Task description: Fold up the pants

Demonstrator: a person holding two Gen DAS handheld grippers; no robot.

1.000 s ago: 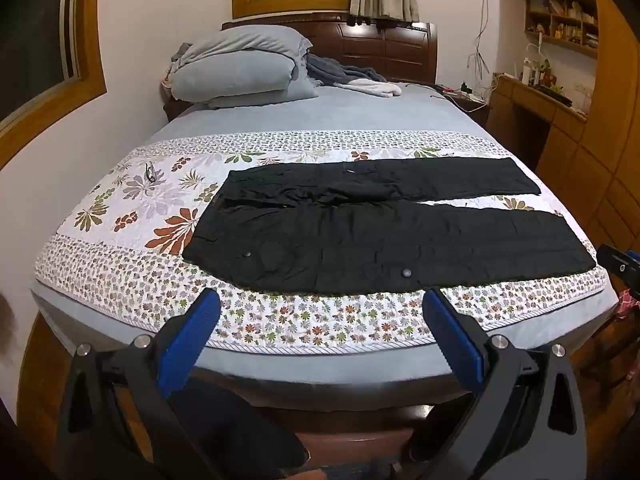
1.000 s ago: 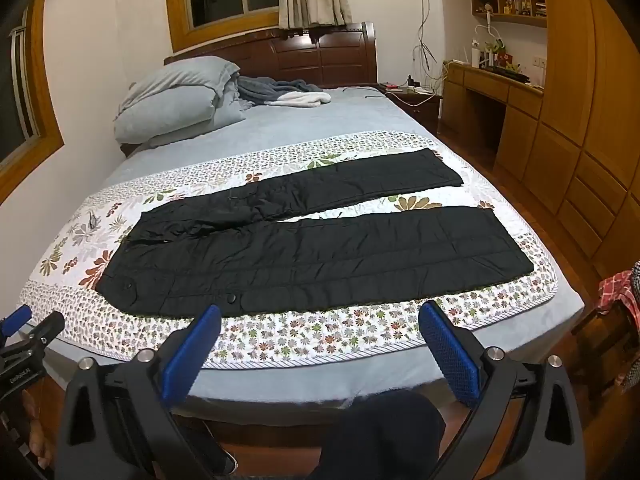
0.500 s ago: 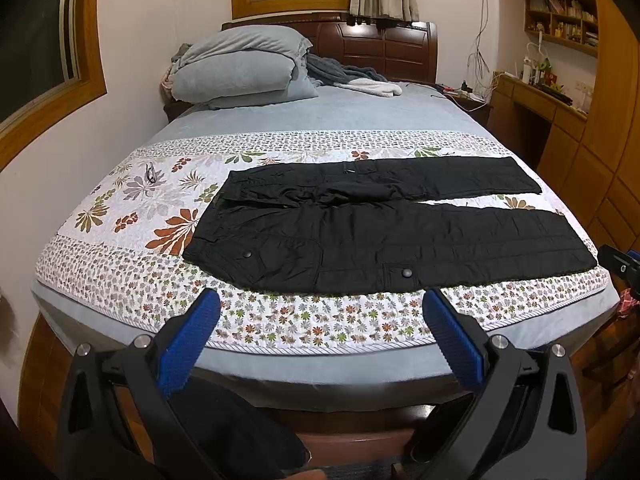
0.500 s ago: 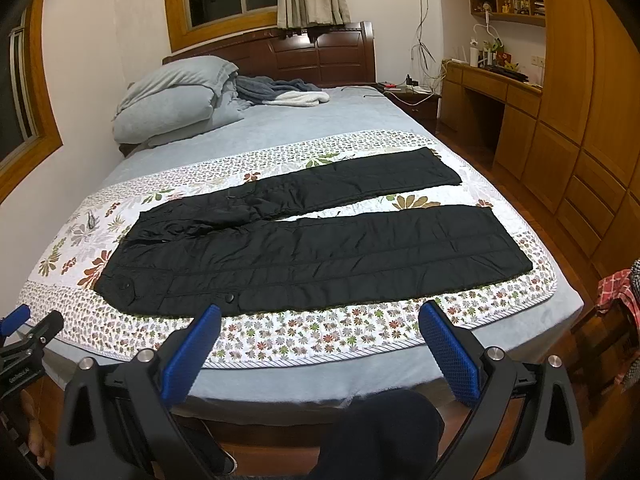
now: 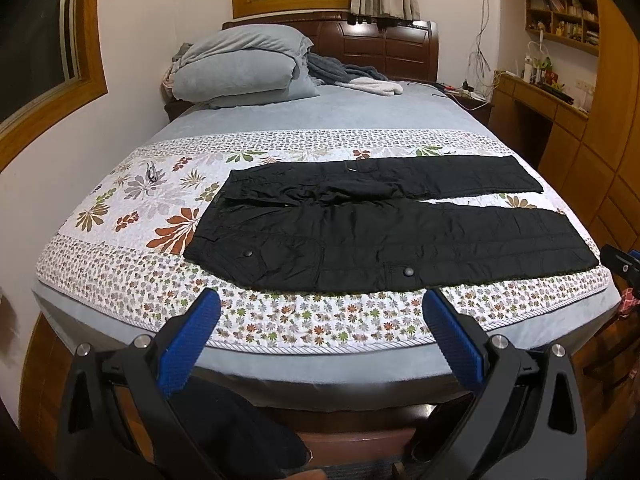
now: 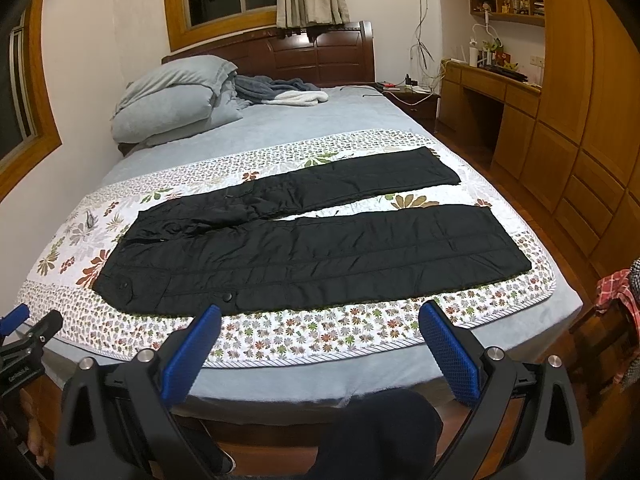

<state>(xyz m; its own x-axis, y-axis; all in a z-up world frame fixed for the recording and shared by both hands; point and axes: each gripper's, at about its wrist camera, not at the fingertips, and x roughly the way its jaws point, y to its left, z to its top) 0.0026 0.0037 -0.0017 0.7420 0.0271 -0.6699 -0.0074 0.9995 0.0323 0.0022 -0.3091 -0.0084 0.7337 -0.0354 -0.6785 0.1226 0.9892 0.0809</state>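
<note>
Both pairs of fingers stand wide apart with nothing between them: the left gripper (image 5: pixel 320 320) shows 2 blue pads (image 5: pixel 188 342) spread over the near edge of the quilt (image 5: pixel 280 320), and the right gripper (image 6: pixel 320 334) shows the same wide gap between its pads (image 6: pixel 448 354), short of the pants (image 6: pixel 312 248). Neither gripper touches the cloth. Black and unfolded, the pants (image 5: pixel 380 236) lie flat across the quilt, waist toward the quilt's left end and 2 legs running to its right end. Between the legs a narrow wedge of quilt shows, widening toward the cuffs. On the near leg sit 2 round snaps (image 5: pixel 408 271), close to the quilt's front border. That floral quilt (image 6: pixel 304 336) covers the foot half of a grey-blue bed (image 5: pixel 340 108). Beyond the quilt, at the bed's head, grey pillows (image 5: pixel 240 68) are stacked on the left, with a rumpled blanket (image 6: pixel 280 90) beside them against the dark wooden headboard (image 5: pixel 380 44). Right of the quilt, past the bed's edge, stand a wooden desk (image 6: pixel 492 84) and wooden cupboards (image 6: pixel 580 120).
</note>
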